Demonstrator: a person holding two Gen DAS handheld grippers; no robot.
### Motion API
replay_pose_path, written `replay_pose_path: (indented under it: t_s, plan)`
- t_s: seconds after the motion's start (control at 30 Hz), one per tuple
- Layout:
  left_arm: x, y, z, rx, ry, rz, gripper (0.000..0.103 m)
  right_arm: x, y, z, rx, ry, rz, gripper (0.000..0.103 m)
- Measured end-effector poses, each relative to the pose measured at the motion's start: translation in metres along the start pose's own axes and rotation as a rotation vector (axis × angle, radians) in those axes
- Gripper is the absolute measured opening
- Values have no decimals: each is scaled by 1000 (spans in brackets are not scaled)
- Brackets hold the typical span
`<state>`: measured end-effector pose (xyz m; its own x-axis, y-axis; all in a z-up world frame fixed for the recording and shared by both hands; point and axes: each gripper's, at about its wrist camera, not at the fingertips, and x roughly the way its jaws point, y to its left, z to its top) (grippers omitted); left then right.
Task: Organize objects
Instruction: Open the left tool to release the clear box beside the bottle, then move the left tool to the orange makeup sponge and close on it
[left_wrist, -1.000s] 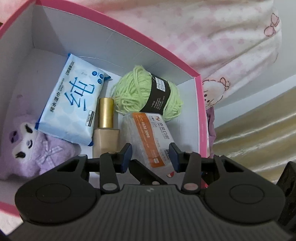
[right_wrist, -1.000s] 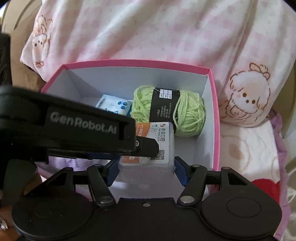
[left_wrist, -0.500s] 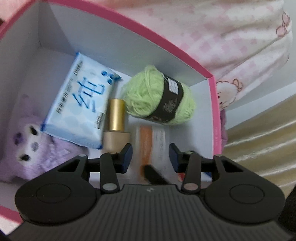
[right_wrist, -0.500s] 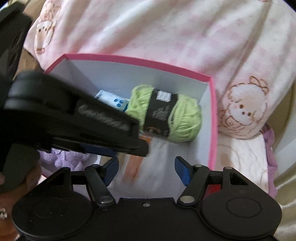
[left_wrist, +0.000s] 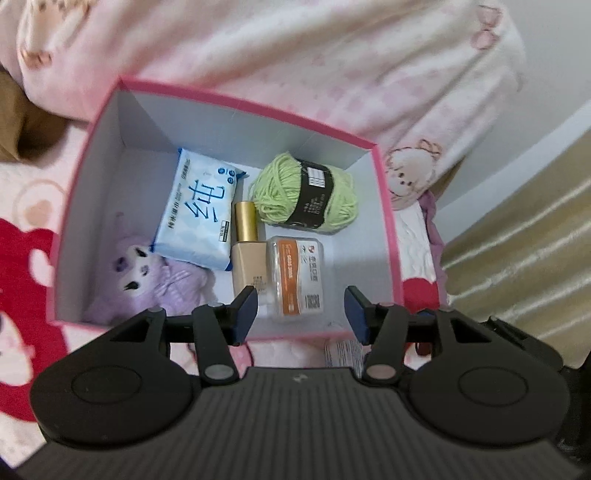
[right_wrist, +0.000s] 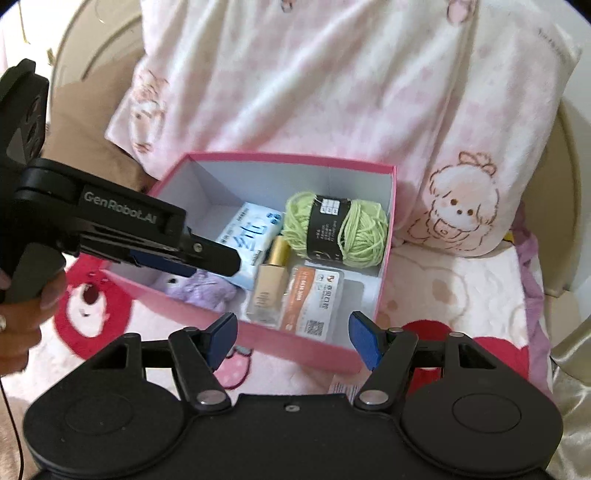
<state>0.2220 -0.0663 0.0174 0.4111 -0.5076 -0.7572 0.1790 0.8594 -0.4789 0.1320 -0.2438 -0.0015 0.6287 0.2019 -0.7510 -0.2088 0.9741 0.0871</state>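
While both tools hover above the near edge of the pink box (left_wrist: 386, 221), nothing sits between either pair of fingers. Left tool (left_wrist: 301, 314): jaws opening, roughly a third apart, empty. Right tool (right_wrist: 291, 338): jaws parted about halfway, empty. In the right wrist view the left tool shows from the side, over the box's left rim, held by a hand (right_wrist: 22, 321) at the frame's left edge.

Box is white inside and sits on a bed cover (right_wrist: 443, 295) printed with red bears, a pink-checked plush blanket (right_wrist: 332, 81) bunched behind it.

Contents, all lying flat on the box floor:
- green yarn ball (left_wrist: 306, 194) with black label, far right corner
- blue wet-wipes pack (left_wrist: 197, 218), left of the yarn, overlapping the plush
- purple plush toy (left_wrist: 147, 277), near left corner, partly under the wipes
- foundation bottle (left_wrist: 248, 254) with gold cap, centre, cap pointing to the far wall
- clear plastic case with orange-white label (left_wrist: 299, 282), just beside the bottle on its right, below the yarn

Case and bottle look to be touching; the view is a bit blurred.
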Motion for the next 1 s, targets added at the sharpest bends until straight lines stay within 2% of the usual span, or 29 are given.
replay_pose_path:
  t_s: [0.3, 0.43, 0.57, 0.83, 1.0]
  plan:
    - [-64, -42, -26, 138, -20, 43, 52, -64, 12, 0, 5, 1, 70, 71]
    - [-83, -55, -41, 161, -19, 62, 58, -91, 16, -7, -36, -11, 136, 73]
    - [-98, -61, -58, 173, -6, 81, 64, -112, 19, -18, -114, -21, 154, 80]
    - [-106, -61, -97, 179, -18, 112, 79, -121, 5, -42, -253, -37, 215, 87]
    - [-90, -57, -119, 179, -33, 115, 85, -109, 1, -57, -354, -81, 196, 87]
